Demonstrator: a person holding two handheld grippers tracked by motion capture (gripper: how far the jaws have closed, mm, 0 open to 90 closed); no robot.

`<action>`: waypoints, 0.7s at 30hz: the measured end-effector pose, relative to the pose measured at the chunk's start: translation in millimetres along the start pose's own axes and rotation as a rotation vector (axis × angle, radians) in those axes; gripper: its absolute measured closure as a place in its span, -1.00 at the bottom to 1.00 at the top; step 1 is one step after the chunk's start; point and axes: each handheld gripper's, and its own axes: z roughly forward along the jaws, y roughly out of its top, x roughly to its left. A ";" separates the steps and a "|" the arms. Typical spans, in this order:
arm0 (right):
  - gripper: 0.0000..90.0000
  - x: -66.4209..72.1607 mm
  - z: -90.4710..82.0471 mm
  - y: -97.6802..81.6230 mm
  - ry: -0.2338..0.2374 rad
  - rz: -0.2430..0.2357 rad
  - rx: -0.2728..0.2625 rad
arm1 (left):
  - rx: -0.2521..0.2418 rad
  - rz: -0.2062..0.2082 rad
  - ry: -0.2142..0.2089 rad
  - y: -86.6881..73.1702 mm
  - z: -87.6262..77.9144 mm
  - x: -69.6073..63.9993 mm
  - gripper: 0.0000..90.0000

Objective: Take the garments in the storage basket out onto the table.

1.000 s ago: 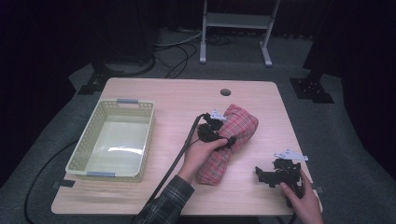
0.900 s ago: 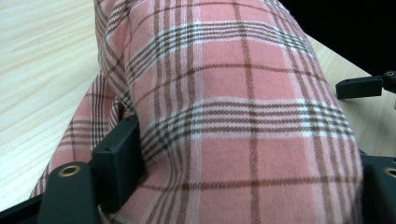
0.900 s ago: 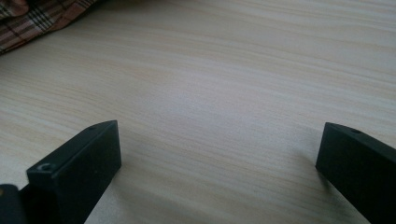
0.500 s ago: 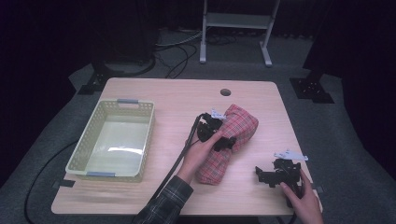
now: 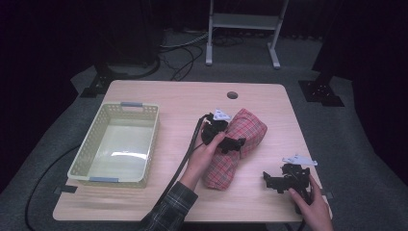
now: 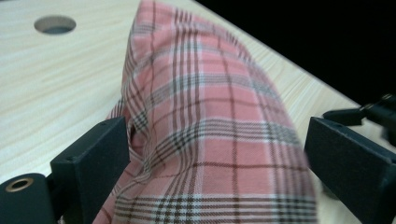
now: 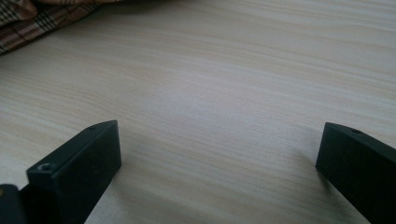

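Observation:
A pink plaid cloth (image 5: 250, 129) lies bunched in a long heap on the wooden table (image 5: 168, 94), right of centre. My left gripper (image 5: 235, 143) rests against the heap's left side, open, its jaws straddling the fabric. In the left gripper view the cloth (image 6: 201, 93) bulges up between the two spread jaws of that gripper (image 6: 219, 135), touching the left one. My right gripper (image 5: 270, 181) sits low near the table's front right corner, open. In the right gripper view it (image 7: 219, 140) has bare wood between its jaws, with a cloth edge (image 7: 32, 16) at the top left.
A pale yellow-green plastic basket (image 5: 144, 109) stands on the left half of the table. A round cable hole (image 5: 232, 95) sits near the far edge. The left gripper's black cable (image 5: 185, 159) trails back over the front edge. A metal stand (image 5: 243, 21) is on the floor beyond.
My left gripper has edged slightly right and forward onto the plaid cloth. The right gripper has stayed where it was.

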 end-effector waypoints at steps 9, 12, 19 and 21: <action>-1.00 0.0 0.0 0.0 0.000 0.001 0.000 | -0.190 0.028 -0.027 7.4 -24.3 -2.0 -0.84; -1.00 0.0 0.0 0.0 0.000 0.001 0.000 | -0.251 0.033 -0.032 8.7 -33.9 -1.9 -0.84; -1.00 -0.1 -0.1 0.0 0.000 -0.001 0.000 | -0.376 0.068 -0.008 9.1 -56.1 -1.9 -0.84; -1.00 0.0 -0.1 0.0 0.000 0.001 0.001 | -0.397 0.074 -0.003 8.4 -61.1 -1.5 -0.84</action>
